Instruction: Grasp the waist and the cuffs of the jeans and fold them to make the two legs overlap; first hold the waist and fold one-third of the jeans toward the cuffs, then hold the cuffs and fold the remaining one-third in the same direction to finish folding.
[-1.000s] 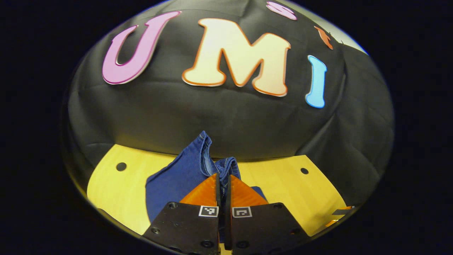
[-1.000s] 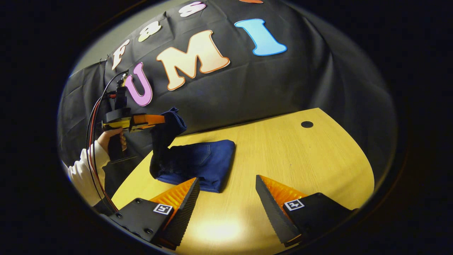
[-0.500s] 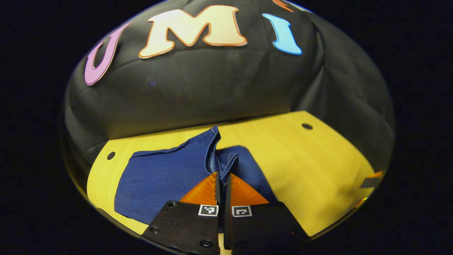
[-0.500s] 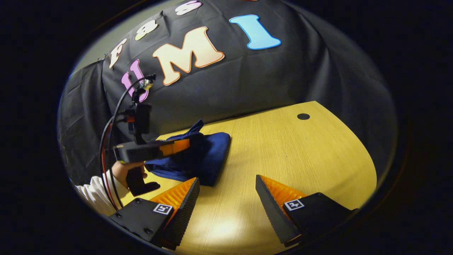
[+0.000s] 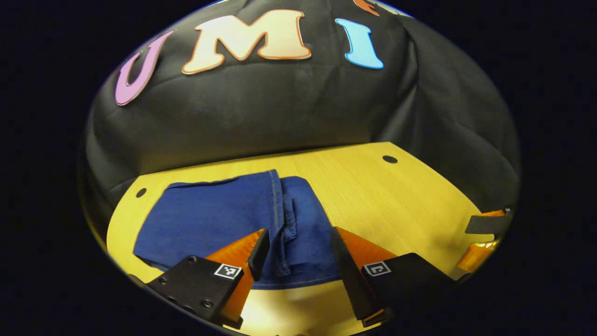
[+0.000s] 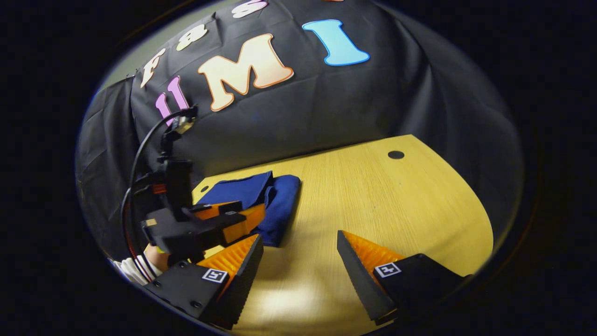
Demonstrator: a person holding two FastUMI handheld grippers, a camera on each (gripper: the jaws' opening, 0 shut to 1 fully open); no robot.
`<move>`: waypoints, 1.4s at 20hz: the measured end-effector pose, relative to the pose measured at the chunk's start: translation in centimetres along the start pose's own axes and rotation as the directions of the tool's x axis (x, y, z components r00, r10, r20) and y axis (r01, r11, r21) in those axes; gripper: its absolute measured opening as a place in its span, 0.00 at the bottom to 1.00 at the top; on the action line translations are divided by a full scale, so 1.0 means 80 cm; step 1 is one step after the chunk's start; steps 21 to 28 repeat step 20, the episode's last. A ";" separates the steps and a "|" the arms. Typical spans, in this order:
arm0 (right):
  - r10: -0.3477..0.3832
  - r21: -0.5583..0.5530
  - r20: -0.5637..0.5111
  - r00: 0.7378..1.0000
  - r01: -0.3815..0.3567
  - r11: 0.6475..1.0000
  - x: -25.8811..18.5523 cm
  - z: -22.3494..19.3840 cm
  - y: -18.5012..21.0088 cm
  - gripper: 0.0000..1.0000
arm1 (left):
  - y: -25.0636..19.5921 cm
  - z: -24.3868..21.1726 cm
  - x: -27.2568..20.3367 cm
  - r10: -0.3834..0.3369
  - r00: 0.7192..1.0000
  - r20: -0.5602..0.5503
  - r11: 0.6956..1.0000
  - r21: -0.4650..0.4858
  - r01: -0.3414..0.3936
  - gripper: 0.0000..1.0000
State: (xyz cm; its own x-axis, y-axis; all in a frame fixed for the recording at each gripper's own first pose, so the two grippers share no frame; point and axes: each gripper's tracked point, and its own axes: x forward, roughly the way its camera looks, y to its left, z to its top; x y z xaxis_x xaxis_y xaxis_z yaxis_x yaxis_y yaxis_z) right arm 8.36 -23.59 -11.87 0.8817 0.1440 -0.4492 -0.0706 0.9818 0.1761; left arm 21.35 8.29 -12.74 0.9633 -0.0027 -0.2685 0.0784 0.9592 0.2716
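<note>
- Left gripper [image 5: 295, 249] is sitting at the near edge of the left gripper view, fingers spread wide and gripping nothing.
- Its fingertips are straddling the near hem of the jeans [image 5: 224, 219]; cannot tell whether either tip is touching the cloth.
- Jeans are lying flat on the table [image 5: 387, 196] as a folded blue bundle, a stitched cuff edge running near-to-far down the middle of the top layer.
- Right gripper [image 6: 300, 254] is hovering over bare wood near the table's front edge in the right gripper view, fingers spread apart, holding nothing.
- In that view the left gripper [image 6: 233, 219] is showing to the left, low over the near end of the jeans [image 6: 275, 200], with a sleeve [image 6: 130, 270] just visible at its grip.
- The jeans are lying on the left part of the table [image 6: 387, 210], well apart from the right gripper.
- A round hole [image 6: 396, 154] is showing in the wood at the far right, a smaller hole [image 5: 141, 192] at the far left.
</note>
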 end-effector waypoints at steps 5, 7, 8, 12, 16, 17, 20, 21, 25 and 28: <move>-0.005 0.015 0.089 0.996 0.004 1.000 -0.018 0.025 0.063 0.98 | 0.086 0.017 -0.099 0.050 0.998 0.050 0.999 -0.024 -0.048 0.83; 0.001 0.025 0.133 0.991 -0.004 1.000 -0.027 0.036 0.094 0.98 | 0.129 0.023 -0.134 0.089 0.993 0.074 0.996 0.006 -0.089 0.83; 0.002 0.028 0.148 0.989 -0.006 1.000 -0.029 0.040 0.108 0.94 | 0.145 0.028 -0.145 0.098 0.991 0.091 0.995 0.014 -0.100 0.83; -0.014 -0.015 0.217 0.976 0.018 1.000 -0.046 0.057 0.148 0.98 | 0.186 0.023 -0.184 0.112 0.988 0.105 0.993 -0.047 -0.107 0.82; -0.025 -0.047 0.264 0.964 0.038 0.998 -0.056 0.066 0.181 0.98 | 0.202 0.019 -0.197 0.086 0.989 0.122 0.993 -0.093 -0.075 0.82; -0.029 -0.054 0.272 0.962 0.046 0.998 -0.059 0.068 0.187 0.98 | 0.207 0.020 -0.199 0.086 0.988 0.127 0.993 -0.090 -0.074 0.82; -0.046 -0.086 0.291 0.955 0.074 0.994 -0.068 0.074 0.199 0.98 | 0.211 0.017 -0.199 0.059 0.990 0.126 0.995 -0.084 -0.048 0.82; -0.046 -0.086 0.291 0.955 0.074 0.994 -0.068 0.074 0.199 0.98 | 0.211 0.017 -0.199 0.059 0.990 0.126 0.995 -0.084 -0.048 0.82; -0.046 -0.086 0.291 0.955 0.074 0.994 -0.068 0.074 0.199 0.98 | 0.211 0.017 -0.199 0.059 0.990 0.126 0.995 -0.084 -0.048 0.82; -0.046 -0.086 0.291 0.955 0.074 0.994 -0.068 0.074 0.199 0.98 | 0.211 0.017 -0.199 0.059 0.990 0.126 0.995 -0.084 -0.048 0.82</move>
